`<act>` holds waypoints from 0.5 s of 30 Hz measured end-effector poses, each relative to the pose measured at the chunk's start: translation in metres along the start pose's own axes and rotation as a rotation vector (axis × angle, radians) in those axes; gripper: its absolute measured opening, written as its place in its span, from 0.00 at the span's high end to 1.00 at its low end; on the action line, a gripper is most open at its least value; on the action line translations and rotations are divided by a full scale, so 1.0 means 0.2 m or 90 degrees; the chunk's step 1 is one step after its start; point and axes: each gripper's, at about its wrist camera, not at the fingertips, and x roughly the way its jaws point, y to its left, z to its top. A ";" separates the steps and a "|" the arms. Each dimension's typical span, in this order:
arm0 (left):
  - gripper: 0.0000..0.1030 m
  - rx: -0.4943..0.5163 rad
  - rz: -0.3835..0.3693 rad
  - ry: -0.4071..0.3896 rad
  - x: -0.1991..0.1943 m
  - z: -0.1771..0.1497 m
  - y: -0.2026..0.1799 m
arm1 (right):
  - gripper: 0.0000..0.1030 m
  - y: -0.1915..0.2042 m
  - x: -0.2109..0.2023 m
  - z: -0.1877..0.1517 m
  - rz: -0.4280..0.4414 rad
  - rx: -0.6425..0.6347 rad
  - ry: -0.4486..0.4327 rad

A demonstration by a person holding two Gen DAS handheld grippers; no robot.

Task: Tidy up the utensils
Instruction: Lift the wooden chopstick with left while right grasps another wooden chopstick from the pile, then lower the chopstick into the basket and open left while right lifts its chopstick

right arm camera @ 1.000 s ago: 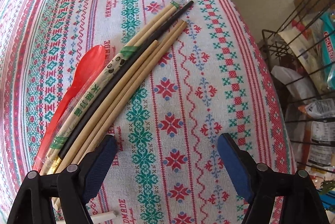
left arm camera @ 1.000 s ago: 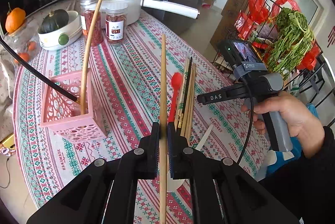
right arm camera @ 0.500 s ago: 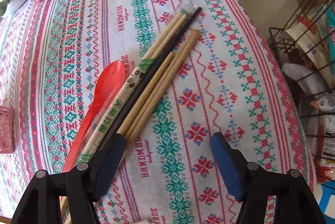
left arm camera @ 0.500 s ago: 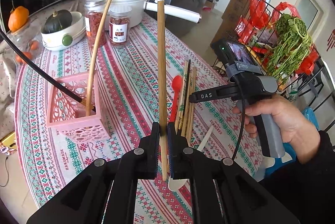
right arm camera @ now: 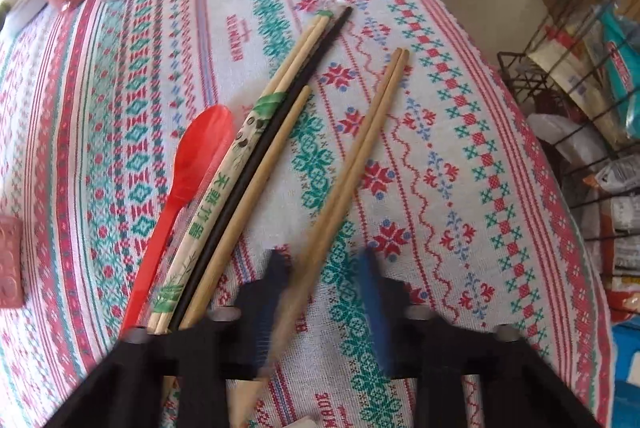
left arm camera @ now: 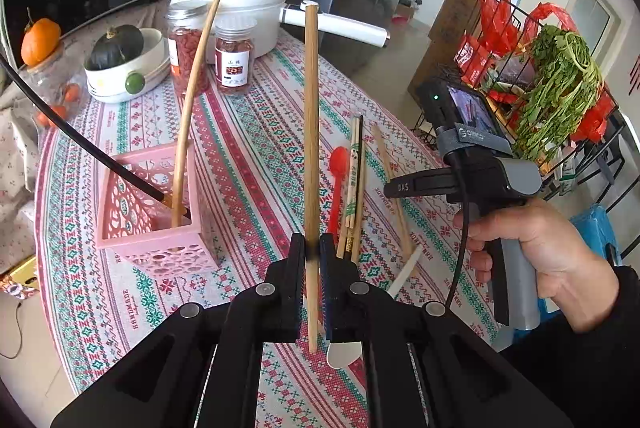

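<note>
Over "HANDMADE" tablecloth [left arm camera: 132,308], left hand-held gripper [left arm camera: 312,252] clamps chopstick [left arm camera: 311,108]; right hand-held gripper [right arm camera: 322,260] just closing around chopstick pair [right arm camera: 372,132].

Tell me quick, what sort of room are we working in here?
Most likely a home kitchen or dining area: a round table under a patterned tablecloth, a white electric pot with jars of dried goods beside it, and a wire rack of leafy greens.

Bright daylight, soft shadows; strong fisheye bending at edges; right tongs [right arm camera: 324,304] motion-blurred, background jars soft.
</note>
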 end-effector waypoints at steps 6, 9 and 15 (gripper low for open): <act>0.93 0.004 0.003 -0.022 -0.04 0.00 0.00 | 0.91 -0.11 -0.01 0.00 0.100 0.069 -0.016; 0.93 -0.002 0.002 -0.041 -0.08 0.01 0.01 | 0.91 -0.12 -0.08 -0.02 0.111 0.064 -0.052; 0.93 -0.010 -0.005 -0.086 -0.18 0.04 0.01 | 0.91 -0.15 -0.30 -0.06 0.156 0.066 -0.138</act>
